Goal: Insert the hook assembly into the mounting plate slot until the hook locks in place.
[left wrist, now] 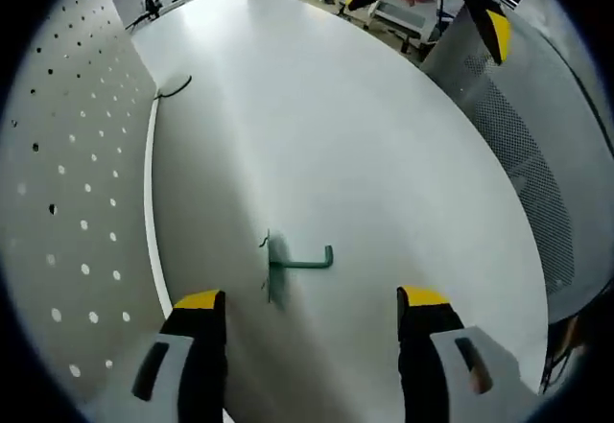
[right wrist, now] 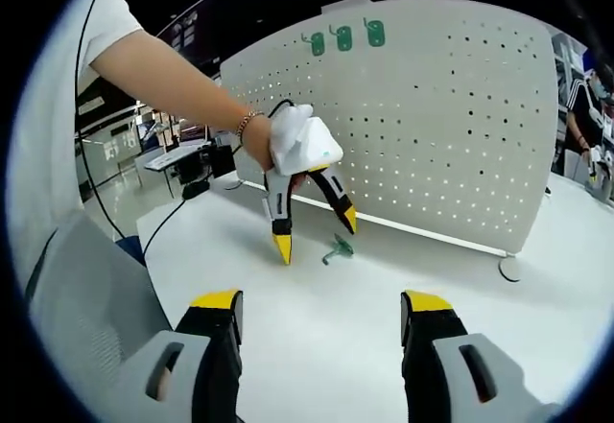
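In the left gripper view, the pegboard [left wrist: 67, 202] is seen along the left edge of the frame, standing upright on the white table [left wrist: 384, 154]. A dark cable [left wrist: 175, 87] lies at its foot in the upper left. In the lower middle of the frame, the green hook [left wrist: 293, 265] lies flat on the table, just beside the board but not in any slot. The left gripper [left wrist: 312, 313] is held above it with the jaws spread wide and nothing between them, so the hook sits framed in the gap; this position is judged to be a preparation for picking it up. A grey mesh chair [left wrist: 518, 145] is seen at the right edge.

In the right gripper view, a person's arm is seen reaching in from the upper left, with the hand wrapped in white. The left gripper [right wrist: 317, 233] is pointed down at the table [right wrist: 317, 327], its jaws apart, and the hook [right wrist: 338, 248] lies just beside its tips, untouched. The pegboard [right wrist: 451, 126] fills the upper right, and three more green hooks [right wrist: 343, 37] are already mounted near its top edge, which shows how the loose one is meant to sit. The right gripper [right wrist: 321, 313] is held low in the frame, well apart from the hook, with the jaws released and empty; it is probably kept back so that everything stays in sight. The insertion is judged not yet begun.
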`<state>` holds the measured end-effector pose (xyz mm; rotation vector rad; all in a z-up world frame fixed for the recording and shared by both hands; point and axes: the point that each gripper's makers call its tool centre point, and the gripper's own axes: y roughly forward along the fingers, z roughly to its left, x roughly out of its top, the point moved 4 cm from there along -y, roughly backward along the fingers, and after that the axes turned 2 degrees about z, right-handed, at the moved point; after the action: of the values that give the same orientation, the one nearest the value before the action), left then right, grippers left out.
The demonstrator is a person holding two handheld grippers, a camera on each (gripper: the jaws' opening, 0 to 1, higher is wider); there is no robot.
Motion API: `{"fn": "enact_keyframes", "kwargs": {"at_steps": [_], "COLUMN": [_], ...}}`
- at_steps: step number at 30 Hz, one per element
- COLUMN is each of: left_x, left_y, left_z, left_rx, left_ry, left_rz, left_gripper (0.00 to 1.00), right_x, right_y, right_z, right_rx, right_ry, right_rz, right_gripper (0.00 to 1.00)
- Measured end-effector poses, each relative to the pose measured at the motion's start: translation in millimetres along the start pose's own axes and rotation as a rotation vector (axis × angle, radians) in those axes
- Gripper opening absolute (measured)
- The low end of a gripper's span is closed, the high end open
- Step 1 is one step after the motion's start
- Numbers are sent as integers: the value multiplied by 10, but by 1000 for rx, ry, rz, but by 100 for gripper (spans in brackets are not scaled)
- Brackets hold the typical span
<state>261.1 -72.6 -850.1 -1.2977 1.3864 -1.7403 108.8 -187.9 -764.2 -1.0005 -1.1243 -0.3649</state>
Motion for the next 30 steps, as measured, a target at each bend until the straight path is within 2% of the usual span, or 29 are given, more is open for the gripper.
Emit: {"fn": "enact_keyframes", "kwargs": {"at_steps": [3, 11, 12, 16, 30], "left_x": [6, 6, 11, 18, 46], "left_y": [1, -7, -15, -40, -37], "left_z": [18, 33, 49, 129, 170], "left_rx": [-8, -5, -2, 15, 46], "left_ry": [23, 22, 12, -27, -72], "left_rz": [6, 4, -1, 7, -19], "left_gripper": [74, 69, 66, 45, 23], "right_x": [3, 15, 15, 13, 10], "right_y": [-4, -15, -15, -23, -32], "right_z": [-13, -30, -30, -47, -51], "right_rx": [-5, -15, -15, -25, -28], "right_ry": [4, 6, 6, 8, 17], "right_rz": [-4, -11, -12, -10, -11], "right_gripper": [64, 63, 63, 62, 61]}}
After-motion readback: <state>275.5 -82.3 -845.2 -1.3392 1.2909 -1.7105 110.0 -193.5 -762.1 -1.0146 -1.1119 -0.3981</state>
